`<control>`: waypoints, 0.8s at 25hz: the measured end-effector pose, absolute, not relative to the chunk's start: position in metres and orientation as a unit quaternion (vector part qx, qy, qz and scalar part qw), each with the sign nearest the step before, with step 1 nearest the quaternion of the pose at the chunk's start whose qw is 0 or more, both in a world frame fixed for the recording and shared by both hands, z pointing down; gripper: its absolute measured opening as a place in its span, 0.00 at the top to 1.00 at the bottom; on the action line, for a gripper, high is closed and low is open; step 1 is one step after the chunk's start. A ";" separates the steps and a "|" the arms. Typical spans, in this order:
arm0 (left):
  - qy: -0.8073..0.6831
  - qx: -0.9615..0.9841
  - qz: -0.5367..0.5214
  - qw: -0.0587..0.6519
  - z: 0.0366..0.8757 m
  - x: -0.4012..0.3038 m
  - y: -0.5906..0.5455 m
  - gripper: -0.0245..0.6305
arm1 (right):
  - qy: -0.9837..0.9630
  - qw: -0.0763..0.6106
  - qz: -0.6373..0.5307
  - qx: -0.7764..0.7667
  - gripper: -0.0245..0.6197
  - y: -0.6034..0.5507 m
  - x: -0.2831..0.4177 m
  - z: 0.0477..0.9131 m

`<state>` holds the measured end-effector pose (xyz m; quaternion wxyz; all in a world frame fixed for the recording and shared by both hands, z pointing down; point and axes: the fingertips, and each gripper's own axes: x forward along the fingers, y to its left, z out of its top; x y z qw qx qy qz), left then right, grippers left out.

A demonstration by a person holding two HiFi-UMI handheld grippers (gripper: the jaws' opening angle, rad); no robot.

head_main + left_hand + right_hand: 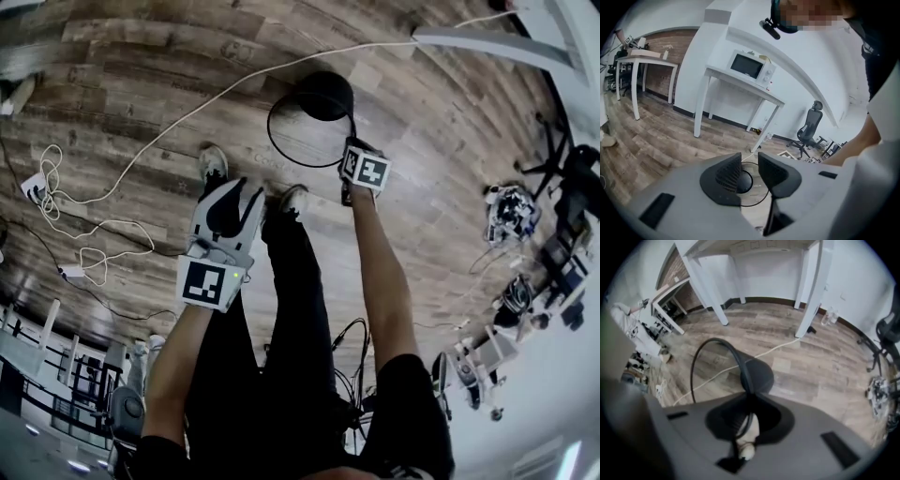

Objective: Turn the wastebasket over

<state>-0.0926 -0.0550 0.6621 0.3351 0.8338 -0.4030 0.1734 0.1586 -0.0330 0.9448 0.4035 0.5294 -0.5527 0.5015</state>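
Note:
The black mesh wastebasket (323,97) lies tipped on the wood floor, its round wire rim (281,141) facing me. My right gripper (352,155) points steeply down at the rim's right side. In the right gripper view the jaws of that gripper (747,420) are shut on the thin rim, with the wastebasket (758,376) hanging just beyond. My left gripper (234,202) is nearer me and to the left, clear of the basket. Its jaws (749,161) stand apart with nothing between them; the wastebasket (741,182) shows through the gap.
A white cable (187,117) crosses the floor behind the basket. A coiled cord and plug (47,187) lie at the left. The person's shoes (214,164) stand near the basket. White table legs (813,287), an office chair (808,129) and floor clutter (511,211) surround the spot.

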 end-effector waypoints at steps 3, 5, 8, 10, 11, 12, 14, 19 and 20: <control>-0.400 0.829 0.188 0.342 0.686 -0.093 -0.055 0.70 | -0.549 0.367 0.537 0.525 0.88 -0.020 0.153 0.926; -0.395 0.820 0.211 0.356 0.704 -0.093 -0.050 0.65 | -0.548 0.342 0.560 0.519 0.88 -0.012 0.147 0.911; -0.390 0.803 0.240 0.381 0.733 -0.096 -0.041 0.61 | -0.550 0.307 0.588 0.508 0.88 -0.003 0.135 0.889; -0.389 0.793 0.259 0.391 0.753 -0.098 -0.037 0.60 | -0.552 0.288 0.602 0.499 0.88 0.002 0.127 0.876; -0.388 0.788 0.270 0.395 0.762 -0.100 -0.036 0.59 | -0.554 0.279 0.609 0.495 0.88 0.004 0.123 0.869; -0.387 0.783 0.281 0.398 0.771 -0.102 -0.035 0.58 | -0.556 0.272 0.614 0.490 0.88 0.005 0.120 0.863; -0.386 0.772 0.296 0.410 0.788 -0.106 -0.032 0.57 | -0.560 0.261 0.623 0.479 0.88 0.009 0.113 0.851; -0.380 0.754 0.323 0.428 0.817 -0.118 -0.024 0.73 | -0.567 0.253 0.642 0.450 0.88 0.016 0.092 0.839; -0.386 0.748 0.329 0.429 0.822 -0.123 -0.023 0.78 | -0.567 0.253 0.646 0.445 0.88 0.018 0.088 0.840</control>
